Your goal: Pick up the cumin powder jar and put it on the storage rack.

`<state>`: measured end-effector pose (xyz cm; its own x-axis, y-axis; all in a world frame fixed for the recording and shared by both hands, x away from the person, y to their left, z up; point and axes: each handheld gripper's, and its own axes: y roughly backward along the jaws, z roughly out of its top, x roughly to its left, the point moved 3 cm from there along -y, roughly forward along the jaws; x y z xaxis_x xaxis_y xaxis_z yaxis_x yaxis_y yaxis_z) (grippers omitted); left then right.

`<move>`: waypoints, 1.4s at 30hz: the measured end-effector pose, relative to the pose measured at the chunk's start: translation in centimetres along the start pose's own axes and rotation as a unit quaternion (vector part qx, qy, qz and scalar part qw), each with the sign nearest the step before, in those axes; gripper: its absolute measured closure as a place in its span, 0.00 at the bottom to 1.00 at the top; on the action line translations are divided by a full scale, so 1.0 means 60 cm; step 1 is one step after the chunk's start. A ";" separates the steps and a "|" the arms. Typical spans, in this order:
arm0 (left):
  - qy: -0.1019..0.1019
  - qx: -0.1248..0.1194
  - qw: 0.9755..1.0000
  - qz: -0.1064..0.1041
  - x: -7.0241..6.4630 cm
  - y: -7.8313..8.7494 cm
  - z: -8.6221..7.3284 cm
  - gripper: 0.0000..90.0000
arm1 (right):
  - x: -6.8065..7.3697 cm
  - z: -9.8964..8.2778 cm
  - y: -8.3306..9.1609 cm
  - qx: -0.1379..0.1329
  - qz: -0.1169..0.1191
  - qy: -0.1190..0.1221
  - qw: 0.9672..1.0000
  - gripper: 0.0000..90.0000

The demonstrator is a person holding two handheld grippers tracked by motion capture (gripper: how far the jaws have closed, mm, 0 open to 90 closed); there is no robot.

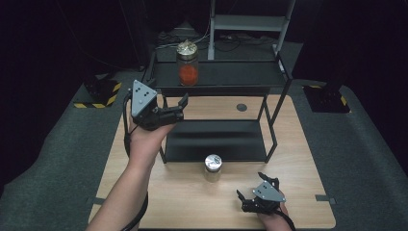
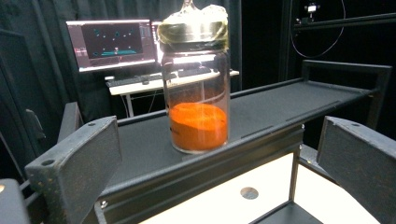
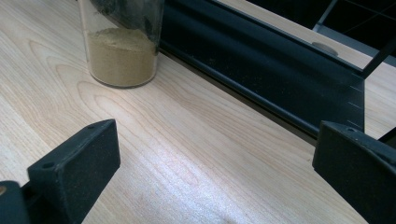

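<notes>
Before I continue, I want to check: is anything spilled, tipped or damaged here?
Nothing stands out. The orange jar stands upright on the top shelf, lid on. The tan jar stands upright on the table by the rack, no powder spilled. Both claws are open.

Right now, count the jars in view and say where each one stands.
2. The jar of orange powder stands on the top shelf of the black rack. The jar of tan powder stands on the wooden table, just before the rack's lower shelf.

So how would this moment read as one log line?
left gripper: open, facing orange jar on top shelf | right gripper: open, near tan jar on table
</notes>
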<state>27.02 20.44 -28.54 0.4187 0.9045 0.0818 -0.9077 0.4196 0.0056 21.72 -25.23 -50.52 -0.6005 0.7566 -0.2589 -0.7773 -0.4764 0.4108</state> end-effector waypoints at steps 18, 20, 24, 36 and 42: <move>-0.001 0.032 0.999 -0.002 -0.022 0.084 -0.065 0.00 | 0.000 0.001 0.000 0.001 -0.001 0.000 1.000 0.00; 0.001 0.040 0.999 -0.004 -0.024 0.094 -0.084 0.00 | 0.001 0.001 0.000 0.002 -0.002 0.000 1.000 0.00; 0.000 0.049 0.999 -0.002 -0.028 0.105 -0.101 0.00 | 0.003 0.001 0.000 0.002 -0.003 0.002 1.000 0.00; 0.009 0.085 0.996 0.003 -0.026 0.155 -0.189 0.00 | 0.004 0.002 0.000 0.004 -0.003 0.002 1.000 0.00; 0.024 0.119 0.993 -0.007 -0.029 0.164 -0.243 0.00 | 0.003 0.002 -0.001 0.005 -0.002 0.004 1.000 0.00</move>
<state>17.78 24.11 -43.18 0.4273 0.9035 0.0322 -0.8802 0.4076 0.2431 21.65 -24.99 -50.46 -0.5994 0.7546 -0.2669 -0.7775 -0.4698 0.4180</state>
